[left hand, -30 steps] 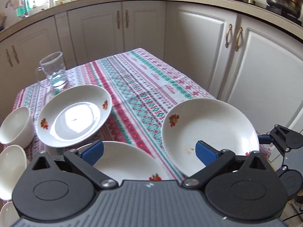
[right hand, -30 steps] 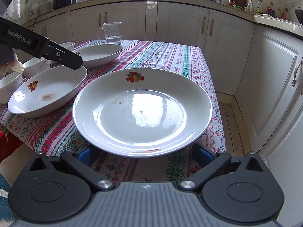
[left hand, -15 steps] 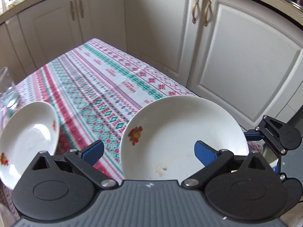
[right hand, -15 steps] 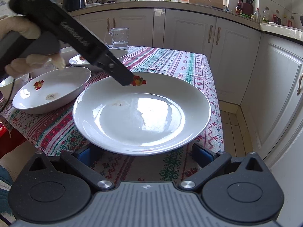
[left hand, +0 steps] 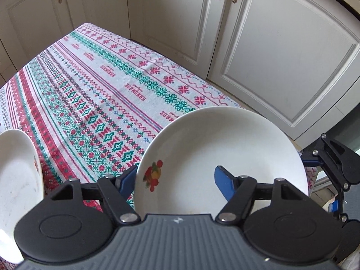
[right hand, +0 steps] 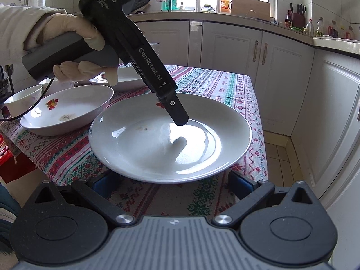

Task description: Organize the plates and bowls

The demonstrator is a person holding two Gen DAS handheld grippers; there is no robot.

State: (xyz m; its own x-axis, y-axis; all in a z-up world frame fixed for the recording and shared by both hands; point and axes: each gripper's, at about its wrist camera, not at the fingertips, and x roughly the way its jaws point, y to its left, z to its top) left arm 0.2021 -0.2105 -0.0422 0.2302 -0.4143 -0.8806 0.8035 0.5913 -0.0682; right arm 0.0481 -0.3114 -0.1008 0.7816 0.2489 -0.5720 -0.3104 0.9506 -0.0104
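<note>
As its jaws close, the left gripper (left hand: 175, 180) straddles the near-left rim of the white round deep ceramic plate with a red fruit motif (left hand: 225, 146). Its left pad lies against the outer wall and its right pad inside the hollow, by the look of it pinching the rim. A gloved hand (right hand: 76, 33) holds it. The right gripper (right hand: 171, 184) is spread wide, its fingers low on either side of the plate's near edge. A second white dish (left hand: 15, 180) sits just left of the left gripper on the patterned woven tablecloth (left hand: 101, 90).

Left claw (left hand: 175, 180) crossed to plate (left hand: 225, 148), narrowed.
</note>
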